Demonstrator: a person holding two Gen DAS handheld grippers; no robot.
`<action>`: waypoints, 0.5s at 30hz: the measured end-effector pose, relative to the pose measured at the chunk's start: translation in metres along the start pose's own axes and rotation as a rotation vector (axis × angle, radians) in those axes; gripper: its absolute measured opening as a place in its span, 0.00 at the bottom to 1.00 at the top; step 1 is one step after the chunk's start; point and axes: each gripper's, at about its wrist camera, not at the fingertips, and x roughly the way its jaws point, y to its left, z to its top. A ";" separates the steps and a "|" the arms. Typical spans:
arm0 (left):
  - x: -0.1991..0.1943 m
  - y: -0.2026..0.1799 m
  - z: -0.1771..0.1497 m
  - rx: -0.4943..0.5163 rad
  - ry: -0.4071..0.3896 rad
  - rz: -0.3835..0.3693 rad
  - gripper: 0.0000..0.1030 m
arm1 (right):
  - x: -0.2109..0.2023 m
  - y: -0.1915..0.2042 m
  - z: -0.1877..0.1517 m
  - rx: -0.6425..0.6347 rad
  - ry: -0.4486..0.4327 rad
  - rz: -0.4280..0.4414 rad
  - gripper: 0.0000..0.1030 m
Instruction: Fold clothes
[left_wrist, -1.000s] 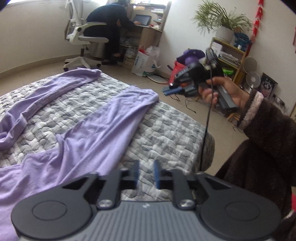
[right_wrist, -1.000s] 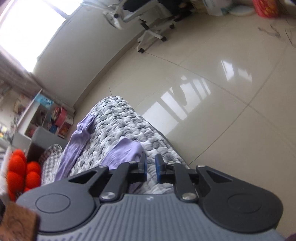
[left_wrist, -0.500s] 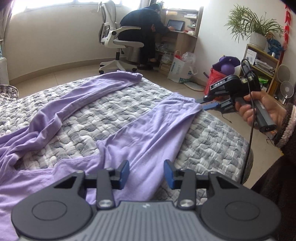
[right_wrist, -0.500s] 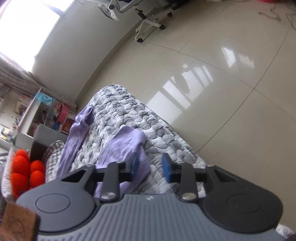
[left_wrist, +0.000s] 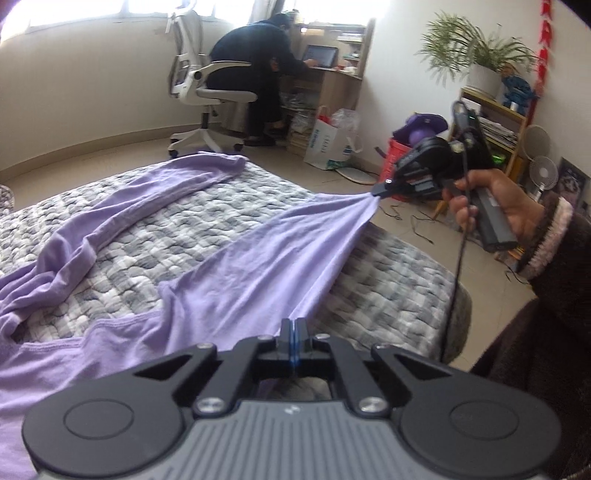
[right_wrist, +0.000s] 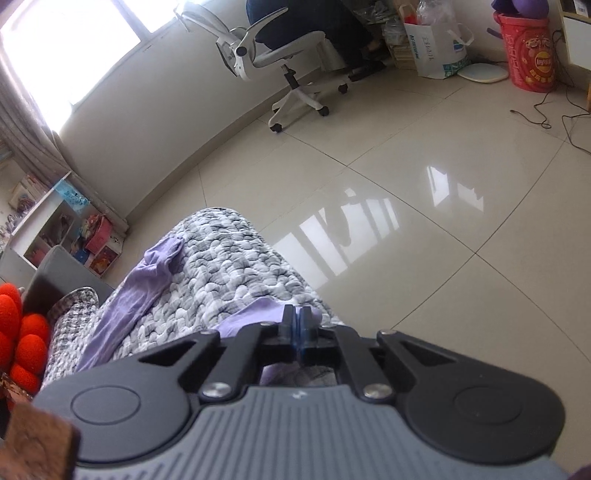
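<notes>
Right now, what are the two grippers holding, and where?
Both hold the purple garment: right gripper pinches one leg's end, left gripper that leg's near edge.

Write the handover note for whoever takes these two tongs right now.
Left tongs: shut on the near edge of the lilac long-sleeved garment.
Right tongs: shut on the cuff of its right-hand sleeve, pulled taut off the grey-and-white quilted bed cover.
The other sleeve lies crumpled on the far left side.
Done: both grips taken. Left: every fold; nothing is folded yet.
</notes>
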 end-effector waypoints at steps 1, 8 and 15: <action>-0.001 -0.003 -0.001 0.011 0.002 -0.008 0.00 | 0.001 0.002 -0.001 -0.005 0.002 -0.007 0.02; -0.005 -0.002 0.001 -0.007 -0.028 -0.036 0.00 | 0.004 0.011 0.002 -0.038 0.032 -0.031 0.02; -0.022 -0.008 0.009 0.038 -0.059 -0.022 0.00 | -0.006 0.025 0.005 -0.119 0.028 -0.042 0.02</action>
